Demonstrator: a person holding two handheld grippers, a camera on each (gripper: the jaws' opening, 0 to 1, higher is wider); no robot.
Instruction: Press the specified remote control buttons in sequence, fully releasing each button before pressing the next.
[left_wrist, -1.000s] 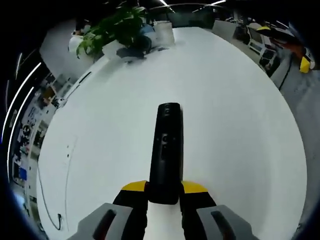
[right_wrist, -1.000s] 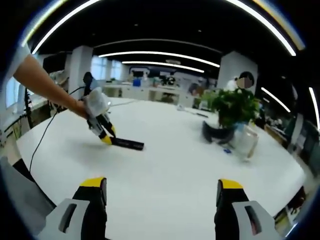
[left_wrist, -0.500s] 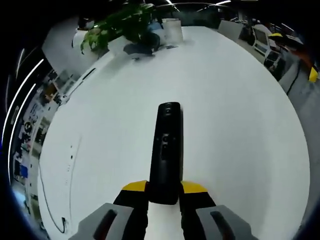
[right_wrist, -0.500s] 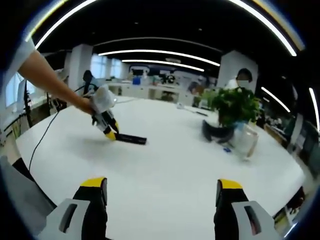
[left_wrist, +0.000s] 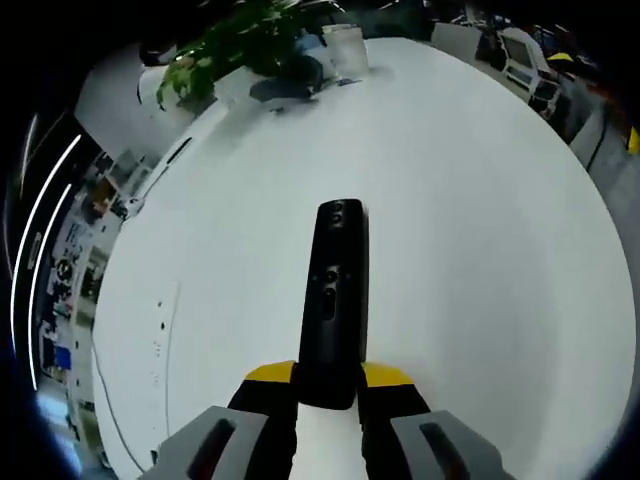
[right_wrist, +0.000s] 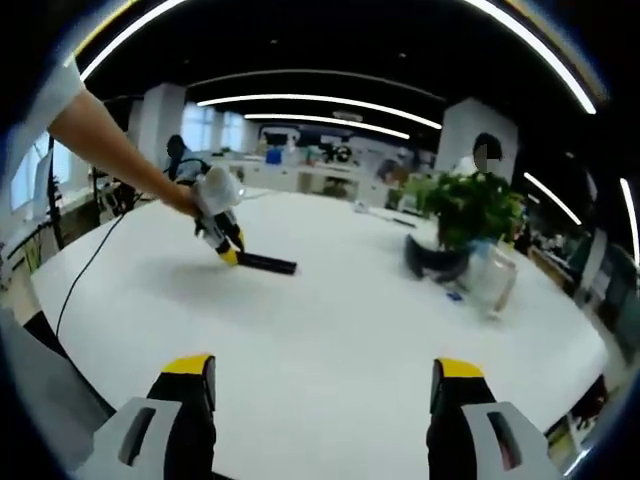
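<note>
A remote control (left_wrist: 333, 300) juts forward from between the left gripper's (left_wrist: 328, 378) jaws above a table (left_wrist: 480, 250). At the table's far end, a potted plant (right_wrist: 470, 215) stands left of a jar (right_wrist: 490, 283).

Slim black remote (left_wrist: 335, 295), buttons up, near end clamped, above table.

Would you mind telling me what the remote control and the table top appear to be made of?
The remote control looks like black plastic with a slight sheen, with soft highlights along its body. The table top looks like a smooth white laminate or painted board, matte to faintly glossy, uniform with no grain; its exact material can't be confirmed.
</note>
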